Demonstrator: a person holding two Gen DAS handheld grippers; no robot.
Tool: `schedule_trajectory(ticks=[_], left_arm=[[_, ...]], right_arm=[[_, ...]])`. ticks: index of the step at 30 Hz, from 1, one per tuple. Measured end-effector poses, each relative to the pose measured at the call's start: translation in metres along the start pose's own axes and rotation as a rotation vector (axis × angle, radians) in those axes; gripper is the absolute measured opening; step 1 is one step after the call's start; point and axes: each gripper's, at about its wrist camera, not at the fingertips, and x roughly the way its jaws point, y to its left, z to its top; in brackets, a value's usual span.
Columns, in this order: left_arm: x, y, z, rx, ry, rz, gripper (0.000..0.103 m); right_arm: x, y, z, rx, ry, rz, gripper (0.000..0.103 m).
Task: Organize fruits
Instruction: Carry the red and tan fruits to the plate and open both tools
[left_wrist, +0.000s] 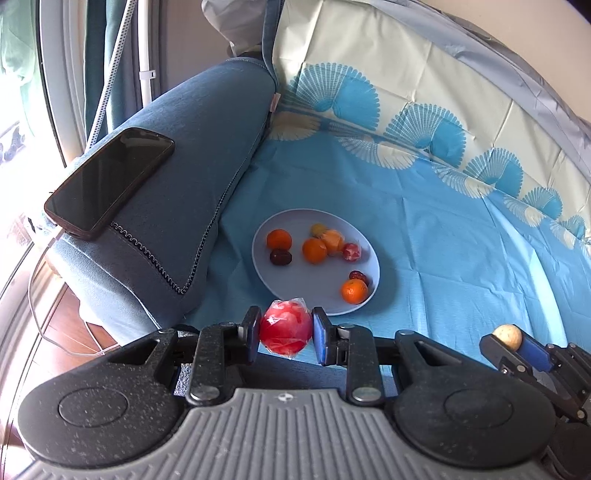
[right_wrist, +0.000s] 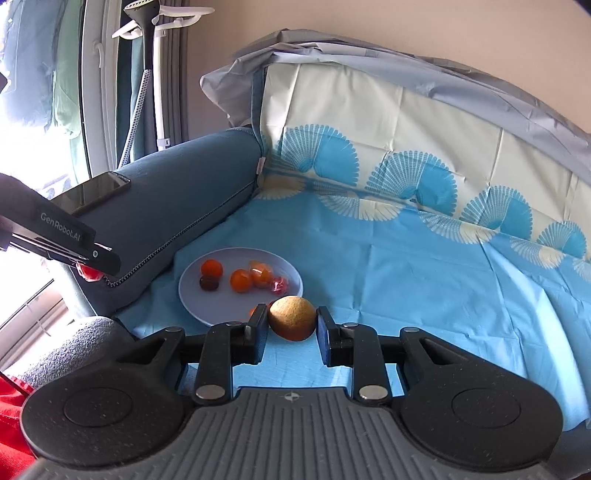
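Note:
A pale blue plate (left_wrist: 295, 291) lies on the blue cloth and holds several small fruits: oranges (left_wrist: 314, 250), dark dates (left_wrist: 280, 257) and a wrapped red one. My left gripper (left_wrist: 285, 329) is shut on a red fruit in clear wrap (left_wrist: 285, 328), held above the plate's near rim. My right gripper (right_wrist: 291, 323) is shut on a tan round fruit (right_wrist: 291, 318), just right of the plate (right_wrist: 207, 302). The right gripper with its tan fruit also shows in the left wrist view (left_wrist: 509, 336), and the left gripper in the right wrist view (right_wrist: 90, 271).
A dark blue sofa armrest (left_wrist: 192, 155) rises left of the plate with a black phone (left_wrist: 110, 181) lying on it. The patterned cloth (left_wrist: 424, 221) runs up the sofa back. A window and a stand are behind the armrest.

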Motion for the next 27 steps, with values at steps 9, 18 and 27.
schedule_trajectory(ticks=[9, 18, 27], left_arm=[[0.009, -0.010, 0.006, 0.020, 0.015, 0.033, 0.032], [0.025, -0.013, 0.021, 0.039, 0.013, 0.060, 0.032], [0.063, -0.016, 0.044, 0.076, 0.039, 0.075, 0.032]], right_arm=[[0.006, 0.000, -0.003, -0.006, 0.016, 0.018, 0.029], [0.024, -0.003, -0.004, 0.008, 0.053, 0.042, 0.029], [0.066, -0.001, 0.008, 0.011, 0.119, 0.069, 0.029]])
